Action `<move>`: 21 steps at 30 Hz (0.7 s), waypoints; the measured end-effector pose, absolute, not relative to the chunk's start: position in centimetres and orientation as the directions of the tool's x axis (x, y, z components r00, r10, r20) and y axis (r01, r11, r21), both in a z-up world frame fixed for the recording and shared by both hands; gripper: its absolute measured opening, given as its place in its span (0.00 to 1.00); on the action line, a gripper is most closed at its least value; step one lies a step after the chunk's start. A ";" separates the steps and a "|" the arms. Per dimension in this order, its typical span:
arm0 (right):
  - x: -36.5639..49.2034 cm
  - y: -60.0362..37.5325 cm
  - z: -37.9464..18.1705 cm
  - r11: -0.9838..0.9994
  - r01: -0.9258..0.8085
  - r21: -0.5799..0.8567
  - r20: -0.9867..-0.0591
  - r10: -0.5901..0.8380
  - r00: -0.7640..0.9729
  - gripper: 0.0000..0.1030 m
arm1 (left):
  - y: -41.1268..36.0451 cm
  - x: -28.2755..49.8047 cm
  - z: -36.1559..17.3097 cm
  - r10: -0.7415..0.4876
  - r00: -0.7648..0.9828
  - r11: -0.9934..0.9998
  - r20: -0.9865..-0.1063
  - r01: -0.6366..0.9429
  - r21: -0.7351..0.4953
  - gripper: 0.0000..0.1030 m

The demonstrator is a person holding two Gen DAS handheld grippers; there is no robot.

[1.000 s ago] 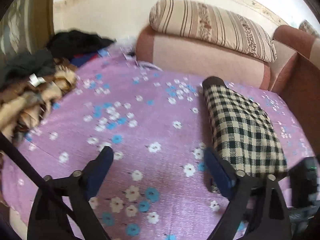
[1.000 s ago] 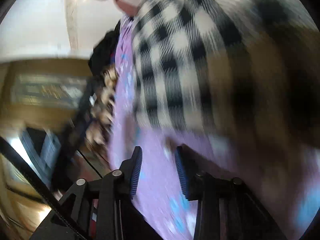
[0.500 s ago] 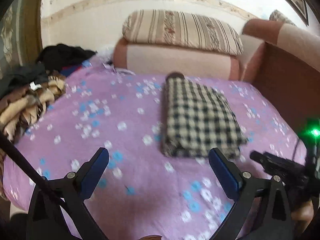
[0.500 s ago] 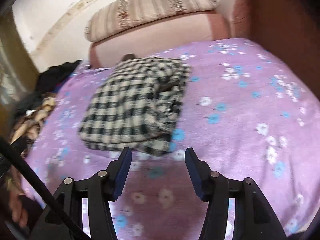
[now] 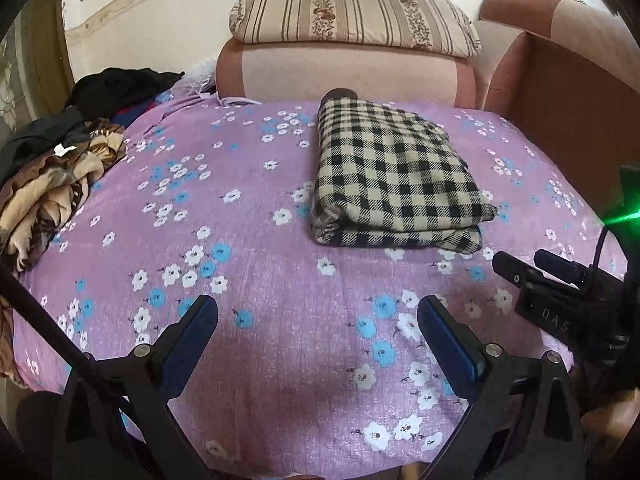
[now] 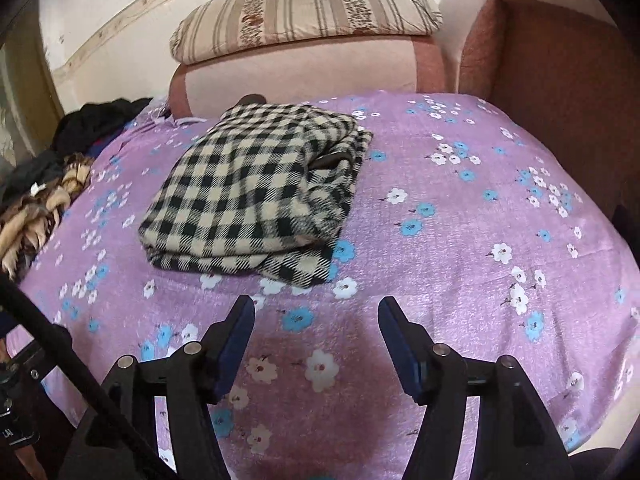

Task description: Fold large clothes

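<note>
A black-and-cream checked garment lies folded into a thick rectangle on the purple flowered bed cover. It also shows in the right wrist view, with looser layers at its right edge. My left gripper is open and empty, held above the cover well short of the garment. My right gripper is open and empty, also short of the garment's near edge. The right gripper shows at the right edge of the left wrist view.
A heap of brown, cream and black clothes lies at the bed's left edge. A pink sofa back with a striped cushion stands behind the bed. A brown armrest borders the right side.
Both grippers have pulled back from the folded garment toward the bed's near edge. The right gripper, close against the cloth a second ago, has opened wider. The garment lies still.
</note>
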State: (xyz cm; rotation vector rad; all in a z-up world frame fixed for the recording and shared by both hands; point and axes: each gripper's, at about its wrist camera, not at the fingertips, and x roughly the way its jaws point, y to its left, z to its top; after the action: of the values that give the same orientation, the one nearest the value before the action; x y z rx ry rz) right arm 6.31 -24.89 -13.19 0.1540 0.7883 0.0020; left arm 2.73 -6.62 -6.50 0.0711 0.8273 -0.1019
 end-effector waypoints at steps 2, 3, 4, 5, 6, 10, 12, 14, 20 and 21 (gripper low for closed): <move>6.1 -24.3 -13.3 0.992 0.043 0.121 -0.708 0.055 0.704 0.68 | -6.4 2.9 -6.6 -0.057 0.668 0.994 -0.742 0.110 0.023 0.97; 6.1 -24.0 -13.4 0.993 0.038 0.112 -0.709 0.053 0.704 0.69 | -6.4 2.9 -6.7 -0.056 0.667 0.994 -0.743 0.107 0.022 0.97; 6.0 -23.9 -13.4 0.994 0.036 0.107 -0.709 0.051 0.703 0.69 | -6.3 3.0 -6.7 -0.055 0.666 0.994 -0.744 0.105 0.021 0.97; 6.0 -23.7 -13.4 0.994 0.033 0.102 -0.709 0.050 0.704 0.69 | -6.2 3.0 -6.8 -0.053 0.663 0.995 -0.747 0.102 0.019 0.97; 6.0 -23.6 -13.5 0.995 0.031 0.099 -0.709 0.049 0.703 0.69 | -6.2 3.1 -6.9 -0.053 0.661 0.995 -0.748 0.100 0.018 0.97; 6.0 -23.4 -13.7 0.995 0.036 0.090 -0.717 0.040 0.696 0.70 | -6.2 3.2 -7.2 -0.053 0.652 0.995 -0.757 0.099 0.015 0.97; 6.1 -23.5 -13.9 0.995 0.043 0.090 -0.723 0.036 0.690 0.70 | -6.3 3.2 -7.3 -0.057 0.646 0.995 -0.761 0.102 0.012 0.97; 6.2 -23.6 -14.1 0.994 0.049 0.095 -0.729 0.036 0.684 0.70 | -6.2 3.3 -7.4 -0.060 0.643 0.995 -0.764 0.102 0.008 0.97; 6.2 -23.7 -14.2 0.994 0.057 0.089 -0.733 0.026 0.680 0.71 | -6.2 3.3 -7.7 -0.062 0.635 0.995 -0.770 0.103 0.005 0.97; 6.2 -23.6 -14.3 0.994 0.057 0.088 -0.733 0.025 0.679 0.71 | -6.3 3.3 -7.8 -0.063 0.634 0.995 -0.771 0.104 0.004 0.97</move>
State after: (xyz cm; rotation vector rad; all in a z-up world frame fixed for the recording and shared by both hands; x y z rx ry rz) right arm 6.18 -23.64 -14.26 0.1066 0.8240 -0.0180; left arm 3.28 -6.26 -7.77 0.0498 0.8788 -0.0951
